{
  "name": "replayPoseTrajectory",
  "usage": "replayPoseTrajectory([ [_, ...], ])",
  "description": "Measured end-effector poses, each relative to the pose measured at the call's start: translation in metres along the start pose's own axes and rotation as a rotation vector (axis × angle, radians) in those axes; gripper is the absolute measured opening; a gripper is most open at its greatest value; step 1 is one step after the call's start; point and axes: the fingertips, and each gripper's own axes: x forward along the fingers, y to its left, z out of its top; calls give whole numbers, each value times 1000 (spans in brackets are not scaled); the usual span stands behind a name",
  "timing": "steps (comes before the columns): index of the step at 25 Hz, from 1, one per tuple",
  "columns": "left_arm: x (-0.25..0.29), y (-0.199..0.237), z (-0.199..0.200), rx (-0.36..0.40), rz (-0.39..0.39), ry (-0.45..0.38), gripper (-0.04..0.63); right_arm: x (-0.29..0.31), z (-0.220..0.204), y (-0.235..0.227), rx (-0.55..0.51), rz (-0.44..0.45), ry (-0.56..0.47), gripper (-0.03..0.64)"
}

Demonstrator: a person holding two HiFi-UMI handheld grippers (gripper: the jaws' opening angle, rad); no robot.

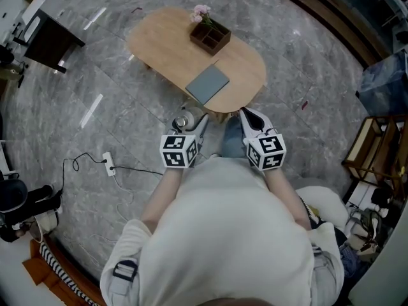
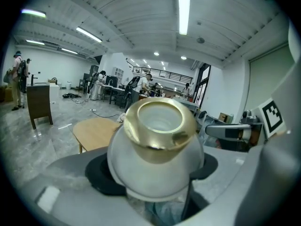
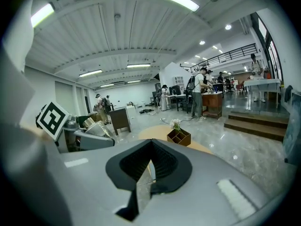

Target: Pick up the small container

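The small container [image 2: 155,140] is a round white jar with a wide gold rim. It sits tilted between the dark pads of my left gripper [image 2: 157,178], which is shut on it. In the head view the container [image 1: 182,121] hangs at the tip of the left gripper [image 1: 193,127], above the floor just in front of the oval wooden table [image 1: 166,50]. My right gripper [image 1: 247,115] is beside it to the right, shut, with nothing between its pads [image 3: 149,161]. From the right gripper view the container [image 3: 94,126] shows at the left.
On the table stand a dark wooden box with pink flowers [image 1: 209,34] and a grey flat pad [image 1: 208,85]. A white power strip with its cable [image 1: 108,163] lies on the marble floor at the left. A dark cabinet [image 1: 48,40] stands far left, a wooden rack [image 1: 376,152] right.
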Motion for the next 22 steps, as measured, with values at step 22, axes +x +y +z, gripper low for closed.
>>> replayPoseTrajectory([
  [22,0,-9,3,-7,-15,-14,344,-9,-1,-1,-18,-15,-5,-2],
])
